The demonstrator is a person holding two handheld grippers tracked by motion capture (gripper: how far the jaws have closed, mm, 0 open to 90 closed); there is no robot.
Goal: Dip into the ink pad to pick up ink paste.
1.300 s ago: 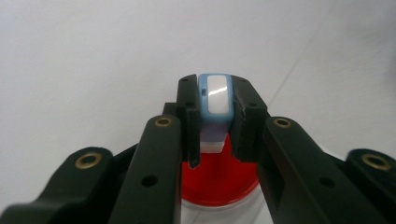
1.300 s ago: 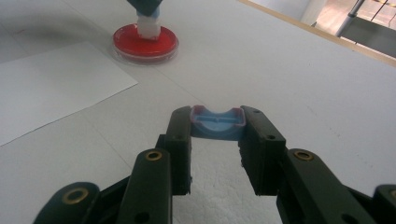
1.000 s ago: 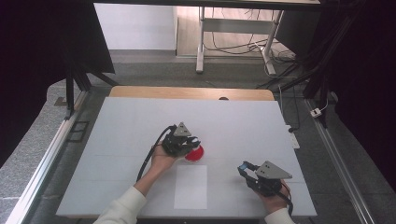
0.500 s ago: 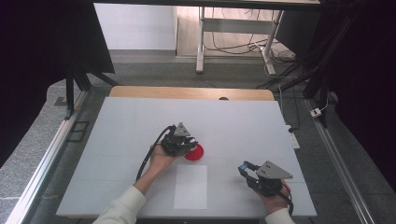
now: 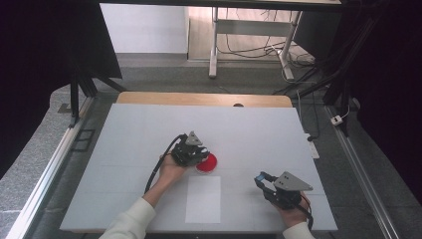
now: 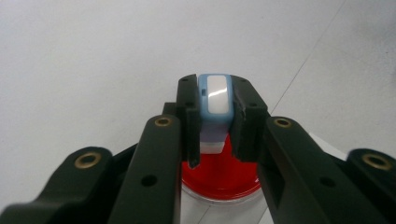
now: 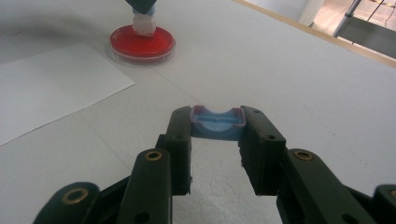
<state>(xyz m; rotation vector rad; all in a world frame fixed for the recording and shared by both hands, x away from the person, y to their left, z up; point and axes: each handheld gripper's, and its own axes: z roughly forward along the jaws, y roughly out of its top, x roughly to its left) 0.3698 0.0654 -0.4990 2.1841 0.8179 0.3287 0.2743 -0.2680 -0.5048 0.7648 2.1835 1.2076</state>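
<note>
At frame centre, high view: left gripper (image 5: 201,157) sits over the red dish (image 5: 208,164), the person's left hand (image 5: 171,169) behind it and a pale sleeve (image 5: 130,224) running to the bottom edge.
Left gripper, own view: jaws clenched on a light-blue stamp (image 6: 214,100) with a white panel on its top; each black jaw presses one side of it.
Stamp position: upright in the middle of the left gripper view, its white lower end down at the red dish (image 6: 222,175); whether it touches the red surface cannot be told.
Red dish: round, shallow, clear-rimmed, on the white table (image 5: 149,129) just above the paper sheet (image 5: 204,199) in the high view.
Red dish, right gripper view: upper left of frame (image 7: 142,44), with the stamp's white end (image 7: 144,24) standing on or just over it.
Right gripper: lower right of the high view (image 5: 263,180), held in the person's right hand (image 5: 293,214), well apart from the dish.
Right gripper grip: jaws closed on a small blue cap (image 7: 216,123) with a purplish rim, hollow side up, at centre frame in its own view.
Cap height: close above the table; contact cannot be told.
Paper sheet, right gripper view: white, flat, at left of frame (image 7: 51,84), beside the dish.
</note>
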